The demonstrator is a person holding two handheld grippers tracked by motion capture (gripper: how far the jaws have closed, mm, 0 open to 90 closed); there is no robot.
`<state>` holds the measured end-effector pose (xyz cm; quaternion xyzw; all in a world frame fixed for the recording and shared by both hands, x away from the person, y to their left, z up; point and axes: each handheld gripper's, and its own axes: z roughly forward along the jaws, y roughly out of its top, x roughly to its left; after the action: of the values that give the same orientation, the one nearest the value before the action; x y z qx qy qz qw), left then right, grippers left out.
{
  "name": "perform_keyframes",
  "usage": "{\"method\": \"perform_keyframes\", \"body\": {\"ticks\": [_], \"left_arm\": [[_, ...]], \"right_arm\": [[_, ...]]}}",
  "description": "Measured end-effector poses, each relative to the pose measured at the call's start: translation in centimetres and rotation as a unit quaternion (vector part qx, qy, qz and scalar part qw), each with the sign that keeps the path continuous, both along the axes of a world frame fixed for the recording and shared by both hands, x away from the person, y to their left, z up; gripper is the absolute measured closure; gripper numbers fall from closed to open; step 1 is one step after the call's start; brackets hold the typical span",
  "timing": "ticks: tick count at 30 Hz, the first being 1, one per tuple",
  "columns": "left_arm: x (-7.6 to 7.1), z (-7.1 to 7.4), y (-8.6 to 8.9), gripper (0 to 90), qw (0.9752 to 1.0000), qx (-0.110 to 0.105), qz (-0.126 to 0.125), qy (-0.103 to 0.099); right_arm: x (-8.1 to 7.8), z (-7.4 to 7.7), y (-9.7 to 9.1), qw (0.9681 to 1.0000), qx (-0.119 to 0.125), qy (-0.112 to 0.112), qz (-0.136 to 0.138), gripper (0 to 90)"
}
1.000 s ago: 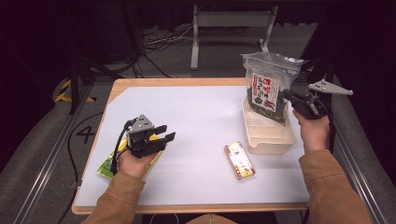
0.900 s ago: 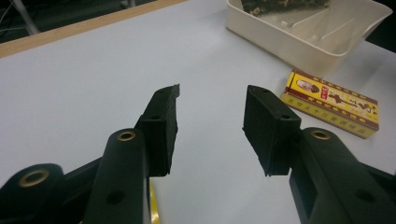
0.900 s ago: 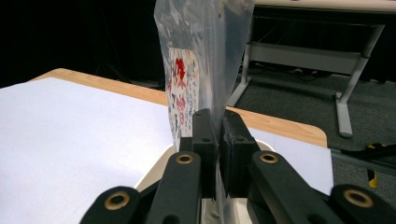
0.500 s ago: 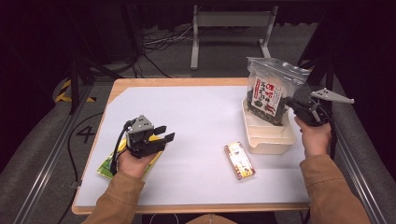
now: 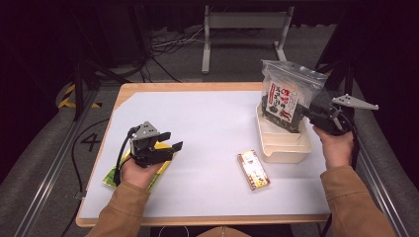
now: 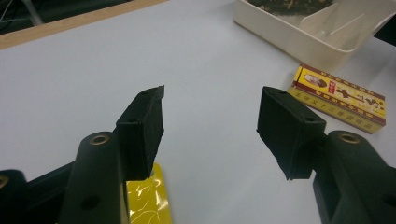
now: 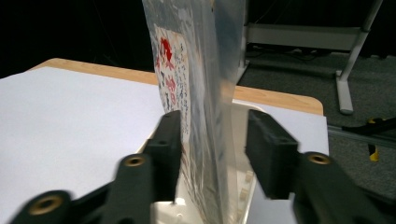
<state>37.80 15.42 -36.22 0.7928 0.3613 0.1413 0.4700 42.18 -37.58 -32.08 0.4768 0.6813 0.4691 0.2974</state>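
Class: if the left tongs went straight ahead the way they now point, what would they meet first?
Probably the yellow and red box: it lies ahead of the open left tongs, slightly right of their line, with the cream tray beyond. Depth is uncertain.

tub (image 5: 284, 148) at table's (image 5: 207, 113) right edge | bag (image 5: 286, 96) upright in tub | box (image 5: 253, 169) just left of tub, nearer front edge | packet (image 5: 114, 175) at front-left

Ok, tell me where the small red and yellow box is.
High view: the small box lies flat on the white table, right of centre, just in front of the cream tray.
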Motion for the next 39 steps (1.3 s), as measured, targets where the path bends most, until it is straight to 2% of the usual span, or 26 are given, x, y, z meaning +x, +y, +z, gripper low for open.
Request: {"method": "perform_keyframes", "body": {"ticks": [3, 7, 14, 16, 19, 23, 30, 35, 38, 39], "left_arm": [[0.0, 0.1, 0.3, 38.8, 1.0, 0.006, 0.0, -0.001], [-0.1, 0.1, 0.7, 34.9, 0.9999, 0.008, 0.0, 0.007], [-0.1, 0.6, 1.4, 29.7, 0.9997, 0.02, -0.001, 0.015], [-0.1, 0.7, 1.6, 27.1, 0.9996, 0.014, -0.003, 0.023], [0.0, 0.9, 2.0, 22.9, 0.9991, 0.02, -0.016, 0.034], [-0.2, 1.1, 2.5, 20.8, 0.9986, 0.031, -0.016, 0.04], [-0.2, 1.6, 3.7, 16.3, 0.9985, 0.035, -0.015, 0.04], [-0.2, 1.8, 4.6, 13.4, 0.9987, 0.033, -0.009, 0.038], [-0.2, 1.9, 5.1, 10.1, 0.999, 0.024, -0.011, 0.036], [-0.2, 1.9, 5.3, 8.0, 0.9991, 0.027, -0.01, 0.031]], "right_arm": [[-0.3, 0.0, -0.2, 1.0, -0.002, 0.006, 0.001, 46.6], [-0.9, 0.2, -0.3, 0.9999, -0.01, 0.003, 0.003, 41.8], [-2.2, 0.7, -0.2, 0.9997, -0.025, 0.003, 0.005, 40.7], [-2.8, 0.8, 0.0, 0.9996, -0.025, 0.005, 0.011, 41.7], [-3.5, 1.0, 0.4, 0.9993, -0.028, 0.008, 0.023, 42.0], [-4.1, 1.1, 1.2, 0.9982, -0.033, 0.017, 0.047, 41.9], [-4.9, 1.1, 2.5, 0.9959, -0.041, 0.022, 0.077, 41.5], [-5.2, 0.9, 3.0, 0.9942, -0.024, 0.034, 0.099, 41.2], [-5.5, 0.7, 3.2, 0.9935, -0.025, 0.032, 0.106, 41.2], [-5.7, 0.6, 3.3, 0.9933, -0.022, 0.033, 0.109, 41.2]]}}
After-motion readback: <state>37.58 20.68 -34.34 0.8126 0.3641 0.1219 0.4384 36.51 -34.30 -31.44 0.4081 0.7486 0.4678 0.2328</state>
